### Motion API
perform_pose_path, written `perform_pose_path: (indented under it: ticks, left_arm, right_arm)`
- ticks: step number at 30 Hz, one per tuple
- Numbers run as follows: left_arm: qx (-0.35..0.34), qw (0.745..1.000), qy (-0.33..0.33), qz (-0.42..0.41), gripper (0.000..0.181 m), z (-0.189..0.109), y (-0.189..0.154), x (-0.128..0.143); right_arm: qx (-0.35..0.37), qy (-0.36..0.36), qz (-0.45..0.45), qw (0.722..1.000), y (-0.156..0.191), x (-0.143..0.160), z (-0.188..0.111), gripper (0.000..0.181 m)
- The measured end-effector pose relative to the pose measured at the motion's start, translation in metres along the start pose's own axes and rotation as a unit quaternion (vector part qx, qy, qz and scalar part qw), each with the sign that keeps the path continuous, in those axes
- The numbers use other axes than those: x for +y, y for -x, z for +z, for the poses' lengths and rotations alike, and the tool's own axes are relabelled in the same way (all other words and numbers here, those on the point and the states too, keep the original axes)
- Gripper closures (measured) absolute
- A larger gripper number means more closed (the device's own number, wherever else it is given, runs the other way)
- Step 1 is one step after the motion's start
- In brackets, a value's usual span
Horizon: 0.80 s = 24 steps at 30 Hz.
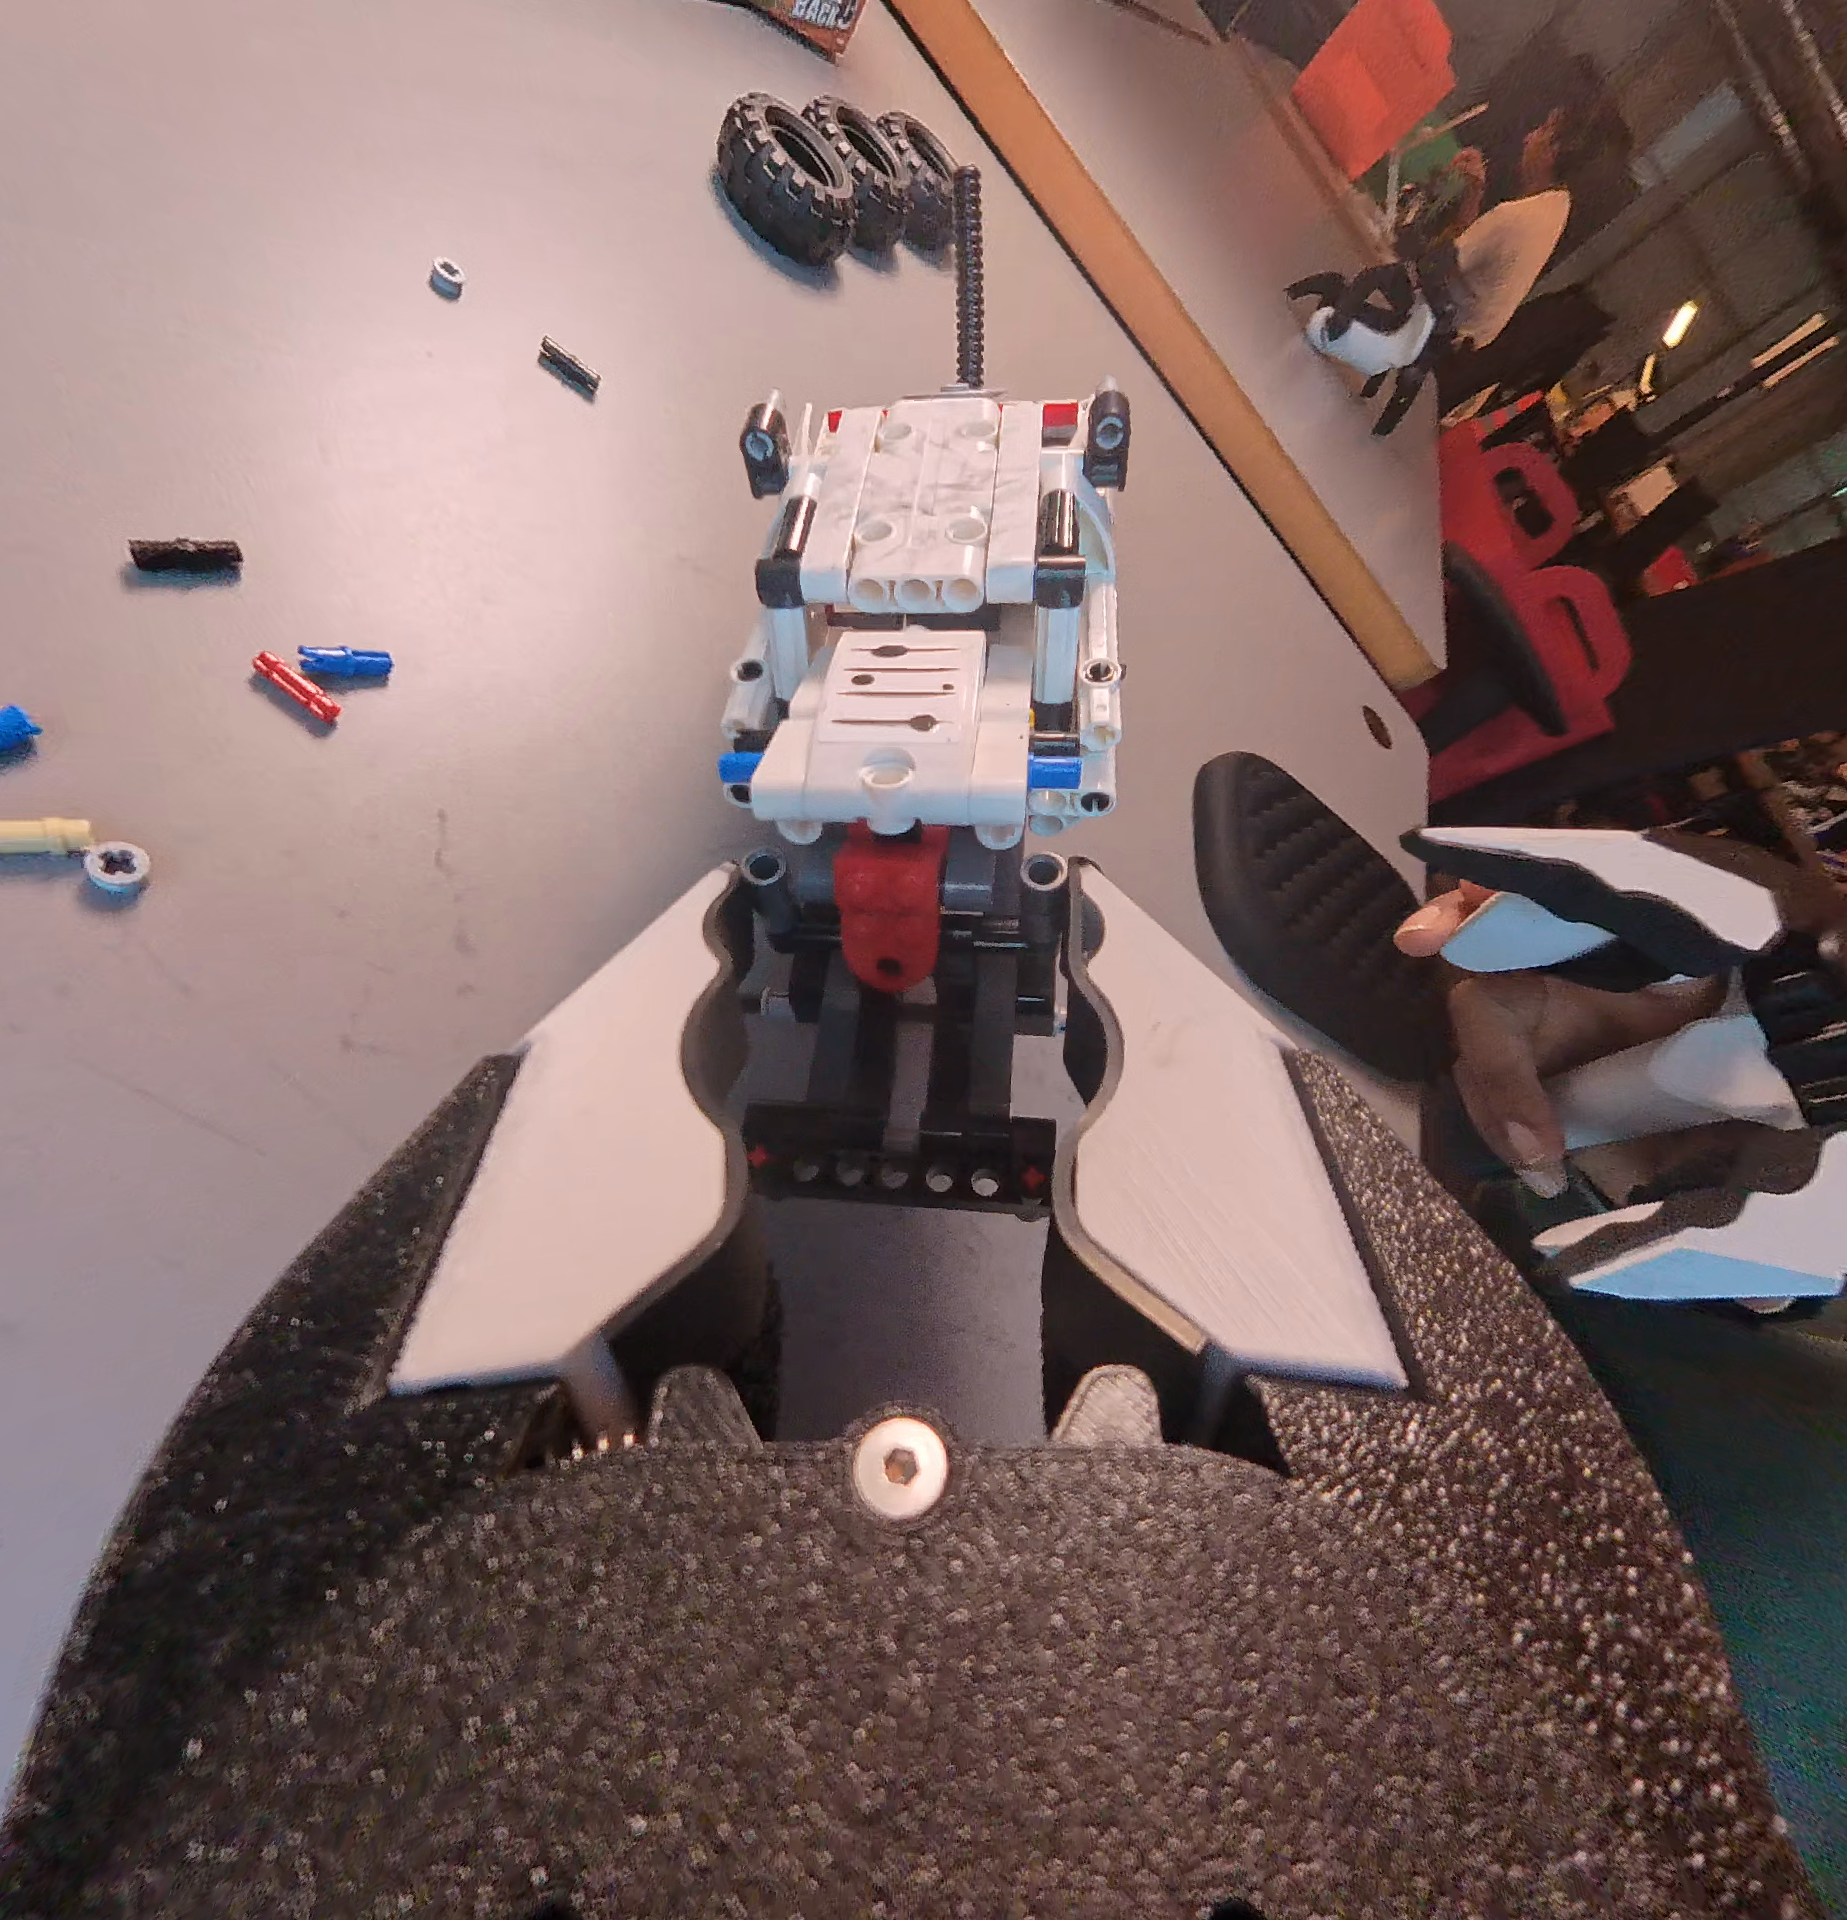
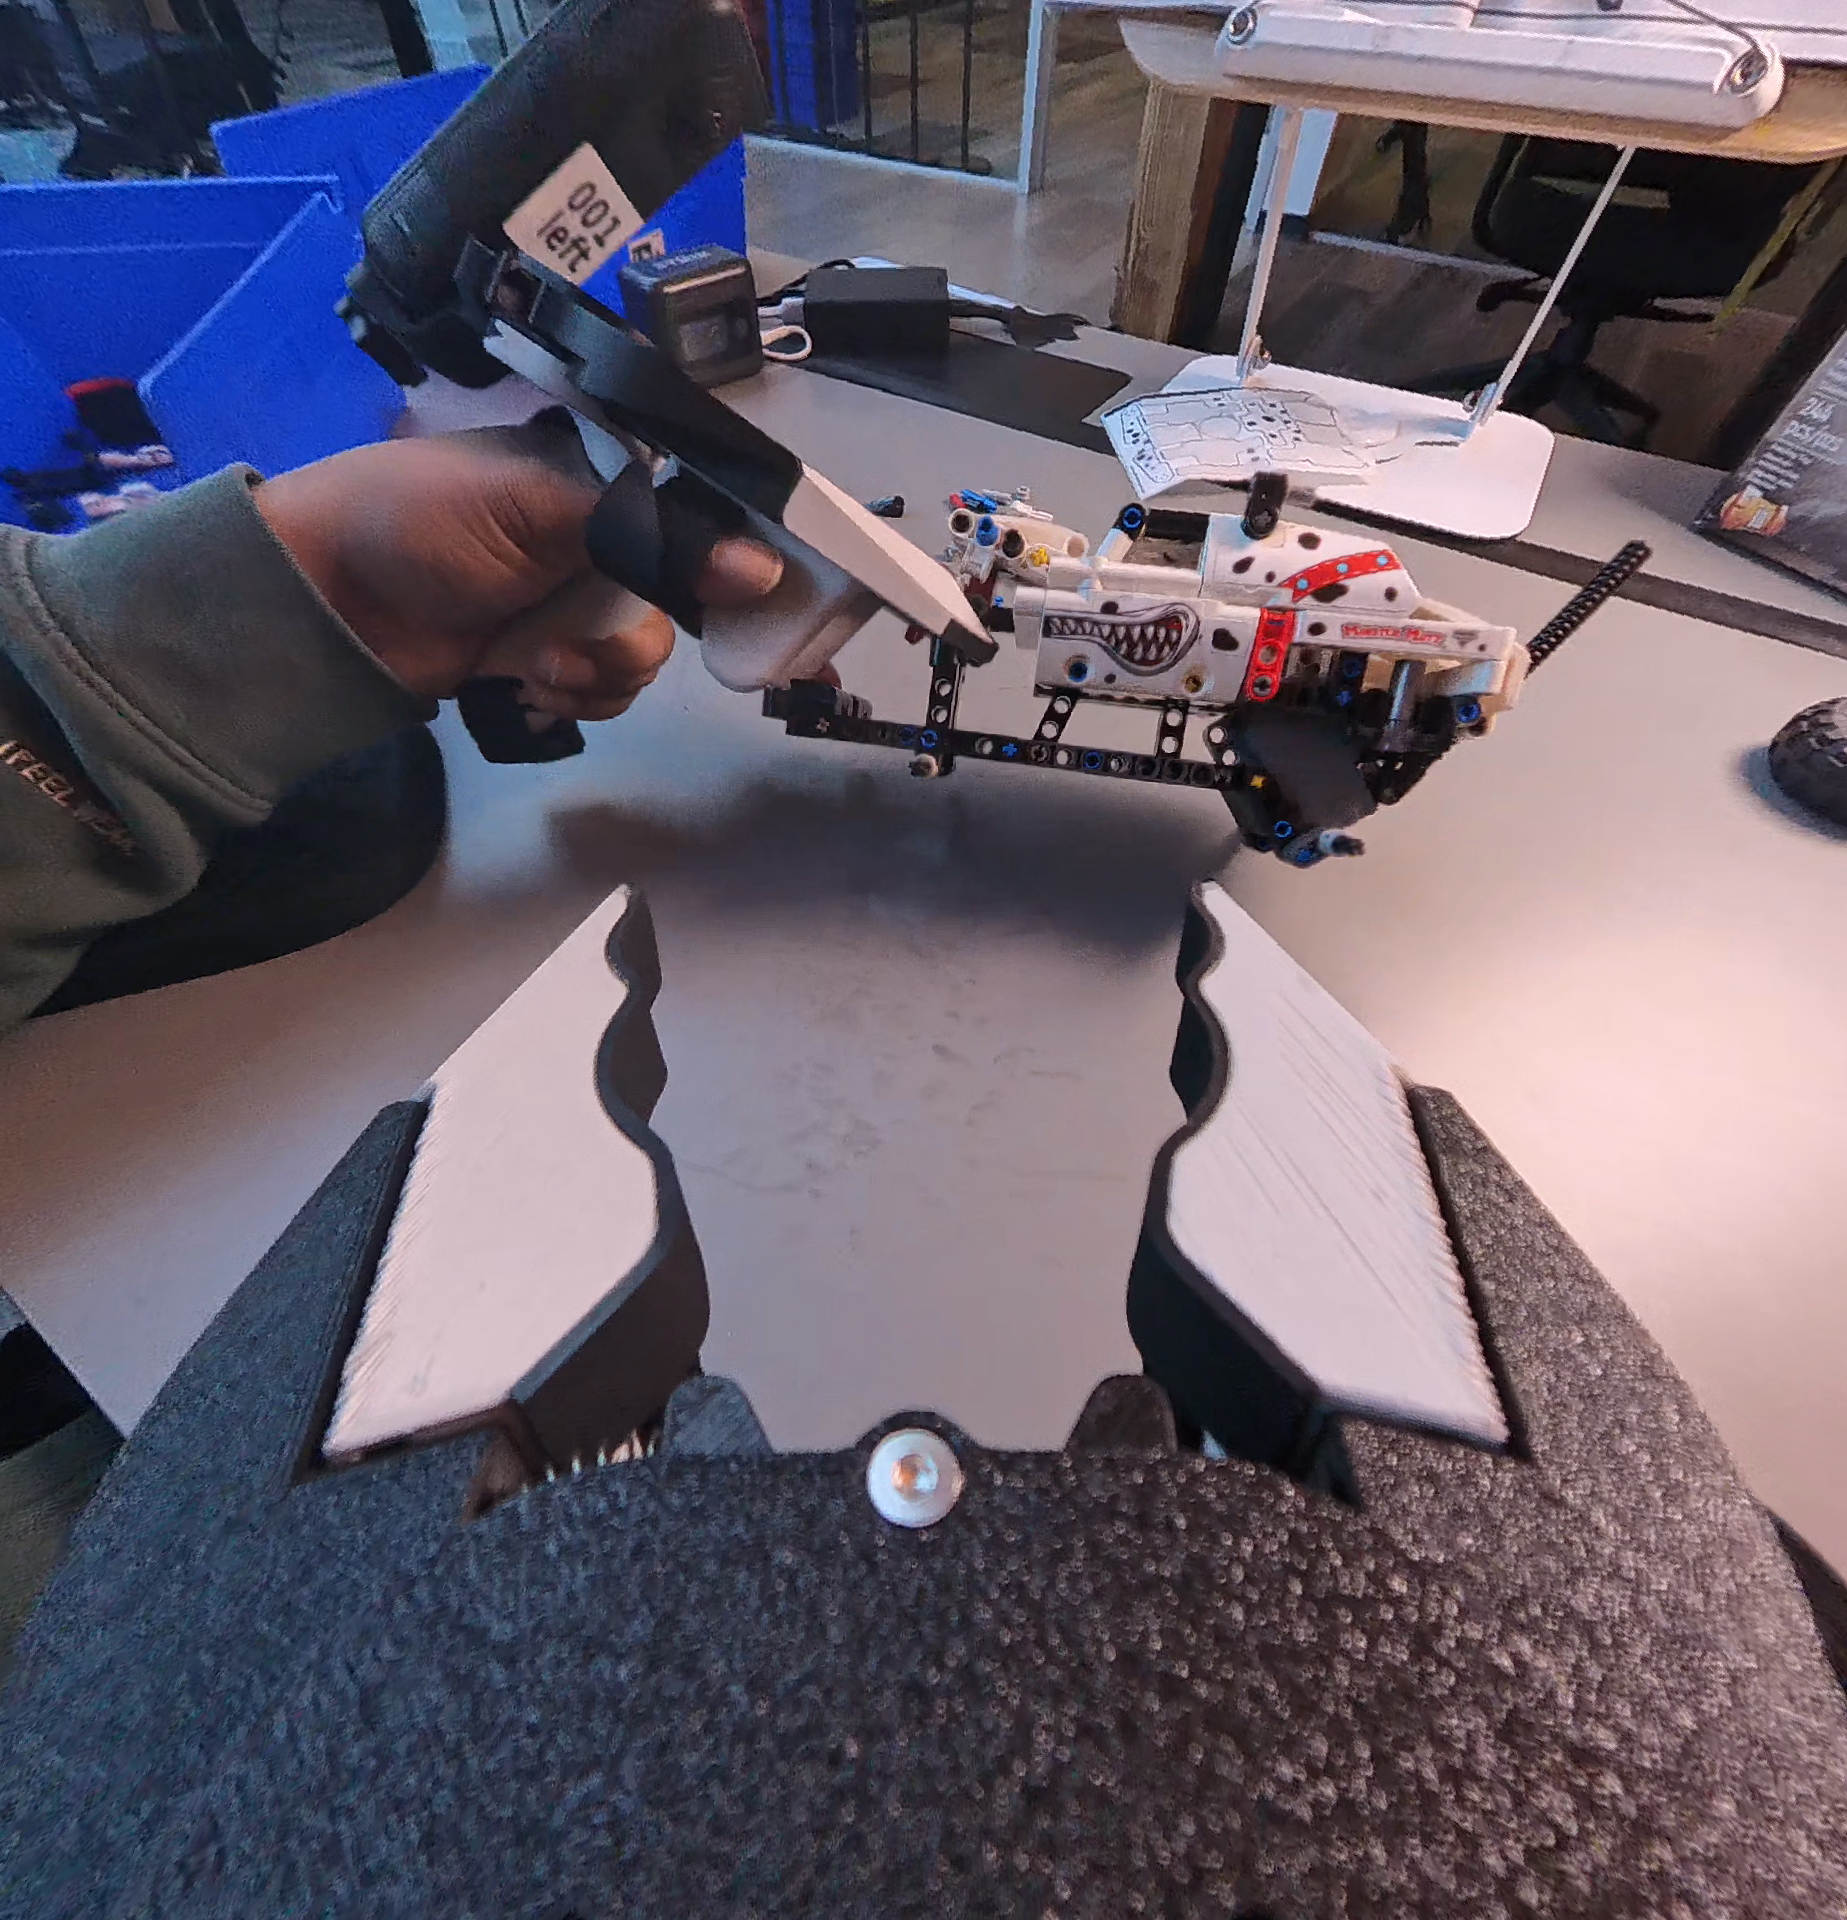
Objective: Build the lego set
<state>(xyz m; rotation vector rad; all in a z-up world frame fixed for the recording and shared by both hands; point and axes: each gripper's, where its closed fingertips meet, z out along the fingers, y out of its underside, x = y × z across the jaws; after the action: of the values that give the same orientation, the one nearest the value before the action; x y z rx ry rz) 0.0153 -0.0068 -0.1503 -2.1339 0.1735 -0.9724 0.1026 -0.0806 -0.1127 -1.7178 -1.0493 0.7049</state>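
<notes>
While lifted | truck (image 2: 1189,644) rear clamped in left gripper (image 1: 903,997)

A grey desk (image 1: 399,436) carries the loose parts. Three black tyres (image 1: 825,177) stand in a row near its wooden far edge. Small pins lie scattered toward the left edge: a red one (image 1: 295,686), blue ones (image 1: 345,661), a tan one (image 1: 36,834). Another tyre (image 2: 1833,762) lies by the right edge.

A grey desk (image 2: 898,1091) carries a white lamp stand (image 2: 1418,436); blue bins (image 2: 171,291) stand behind, a wooden table (image 2: 1168,187) beyond.
</notes>
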Motion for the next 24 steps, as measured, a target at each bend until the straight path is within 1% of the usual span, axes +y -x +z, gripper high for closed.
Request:
perform_pose_path:
  ticks: [3, 9, 16, 24]
  left_arm:
    - [-0.047, 0.998, 0.003, 0.052, 0.122, 0.002, 0.001, 0.001]
    - [-0.106, 0.987, 0.006, 0.123, 0.122, 0.004, -0.006, 0.003]
    - [-0.160, 0.967, 0.012, 0.199, 0.122, 0.005, -0.009, 0.010]
    - [-0.224, 0.936, 0.015, 0.272, 0.122, 0.004, -0.008, 0.013]
  right_arm:
    - [0.005, 0.000, 0.000, 1.000, -0.003, -0.002, 0.001, 0.081]
    - [0.012, 0.000, 0.003, 1.000, -0.009, -0.003, 0.002, 0.081]
    - [0.013, 0.002, 0.004, 1.000, -0.012, -0.003, 0.004, 0.081]
    - [0.013, 0.002, 0.010, 1.000, -0.015, -0.001, 0.003, 0.081]
